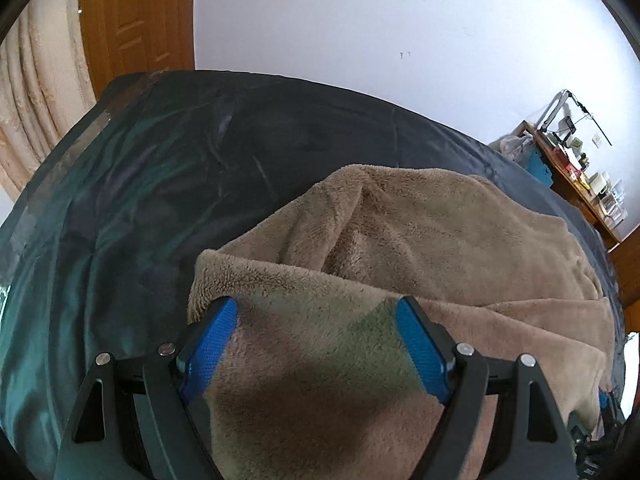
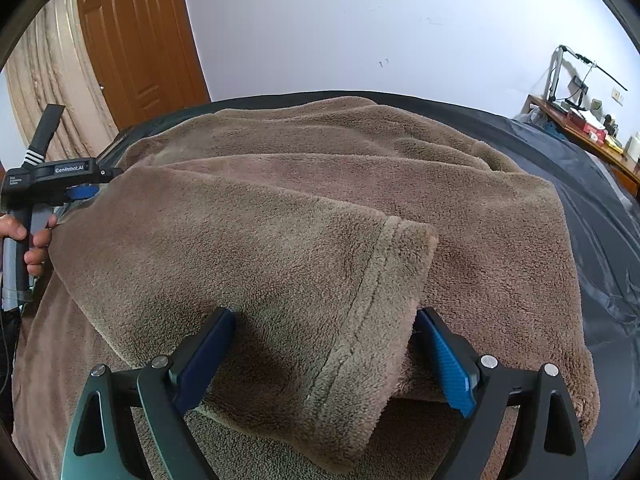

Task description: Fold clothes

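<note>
Both the left gripper and right gripper stand wide apart, clamping nothing, over the brown fleece garment on the dark bedcover; sleeve laid across, folding judged partial.

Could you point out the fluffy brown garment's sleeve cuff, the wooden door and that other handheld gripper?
Fluffy brown fleece garment's cuff [image 2: 394,276], right wrist view: stitched hem band.
Brown wooden door [image 2: 136,40], right wrist view: middle panel.
Left gripper [image 2: 82,192], right wrist view: blue finger pad.
</note>
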